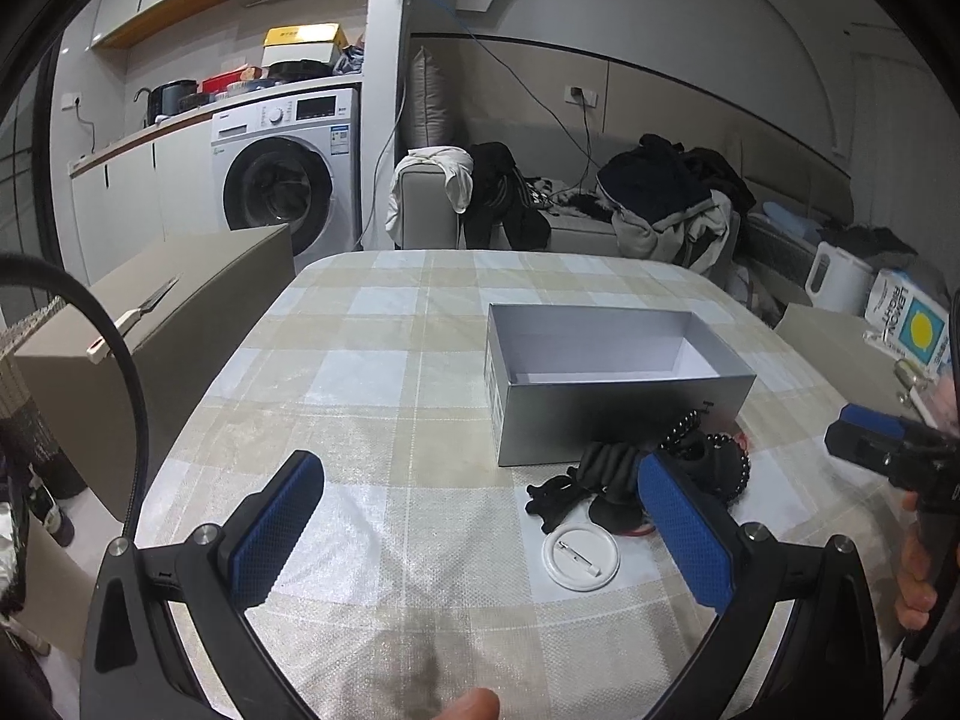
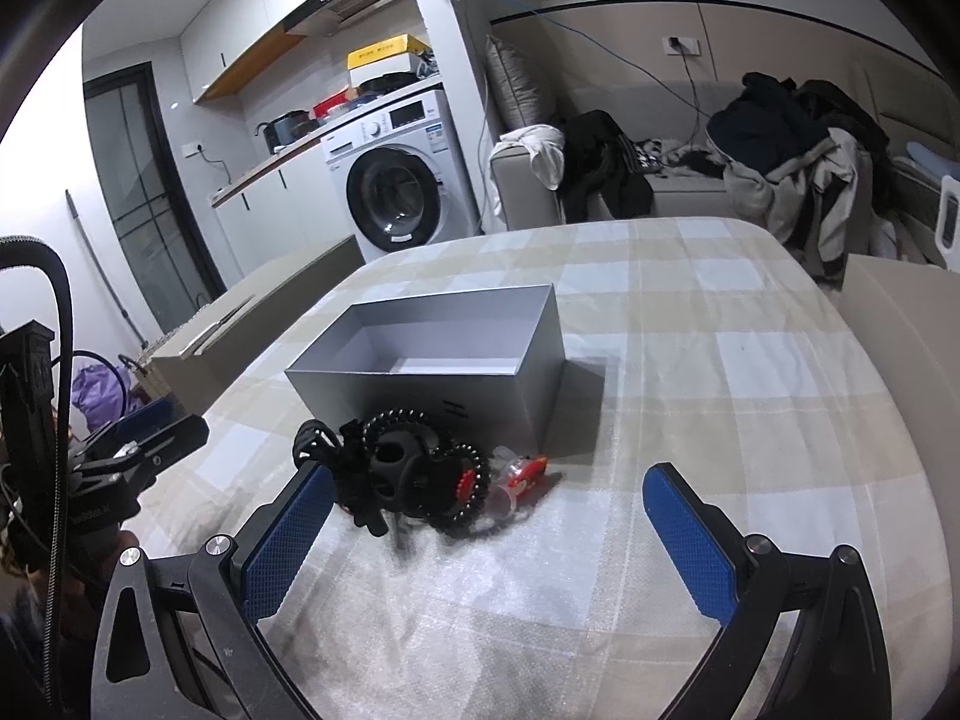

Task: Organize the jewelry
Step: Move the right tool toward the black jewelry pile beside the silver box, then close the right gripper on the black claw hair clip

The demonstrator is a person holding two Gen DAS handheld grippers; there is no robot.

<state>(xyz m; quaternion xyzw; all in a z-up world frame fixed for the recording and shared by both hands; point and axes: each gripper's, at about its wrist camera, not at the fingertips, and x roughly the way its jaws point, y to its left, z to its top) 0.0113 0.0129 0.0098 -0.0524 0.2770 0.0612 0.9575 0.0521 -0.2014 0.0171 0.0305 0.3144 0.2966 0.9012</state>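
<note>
Start of sorting: nothing yet in grey box (image 1: 612, 372), centre of frame on checked table (image 1: 372, 372). Jewelry pile (image 2: 414, 474) – black beads, spiral ties, red piece – lies touching box front. White disc (image 1: 580, 556) just below pile. Left gripper (image 1: 480, 534) fingers spread wide, empty, right pad beside pile. Right gripper (image 2: 486, 540) fingers spread wide, empty, left pad touching pile edge. Next, likely: close on one piece, lift into box.
</note>
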